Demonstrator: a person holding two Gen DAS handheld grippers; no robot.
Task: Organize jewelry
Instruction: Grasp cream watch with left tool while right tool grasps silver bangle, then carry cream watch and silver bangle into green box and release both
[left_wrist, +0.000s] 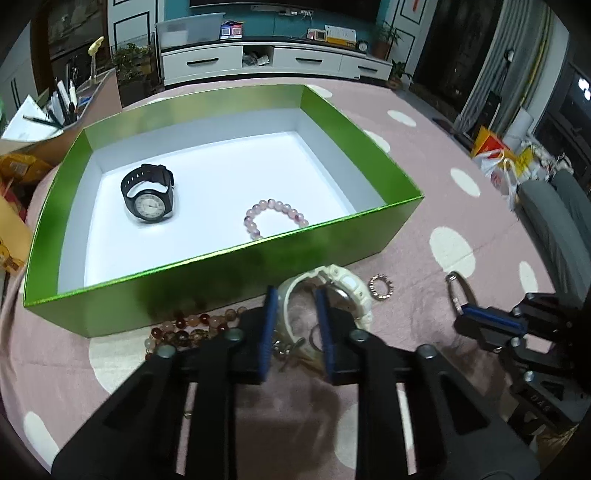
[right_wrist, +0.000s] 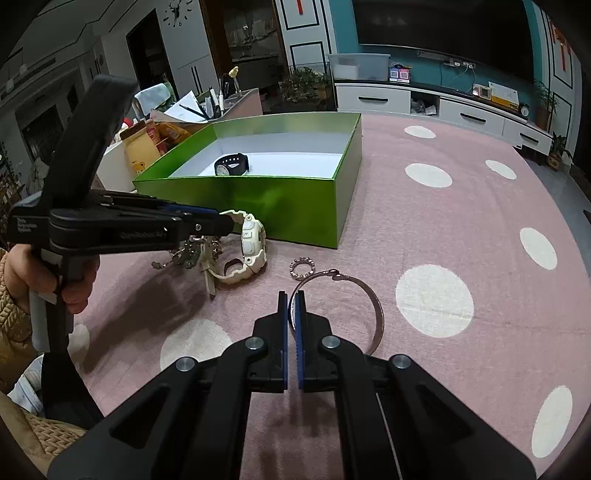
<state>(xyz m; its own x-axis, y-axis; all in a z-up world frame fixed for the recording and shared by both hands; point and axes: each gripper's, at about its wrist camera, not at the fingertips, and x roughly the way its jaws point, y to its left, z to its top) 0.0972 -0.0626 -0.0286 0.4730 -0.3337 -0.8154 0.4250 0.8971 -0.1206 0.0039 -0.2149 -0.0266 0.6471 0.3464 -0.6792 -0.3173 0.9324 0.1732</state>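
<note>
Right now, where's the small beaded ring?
The small beaded ring lies on the pink tablecloth outside the green box, between the white watch and the silver bangle pinched by the right gripper.

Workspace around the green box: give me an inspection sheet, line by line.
Surface: pink cloth with white dots, covering the table.
Job's things: green box holds a black watch and a pale bead bracelet. Outside it: white watch, brown bead bracelet, small beaded ring, metal bangle, a key bunch.
Clutter: yellow cartons and a pen holder beyond the box's left side.
Grippers: left gripper jaws apart, straddling the white watch's band; right gripper jaws shut on the metal bangle.
Cables: nothing seen.
Surroundings: living room, white TV cabinet, plants, bags on the floor.
</note>
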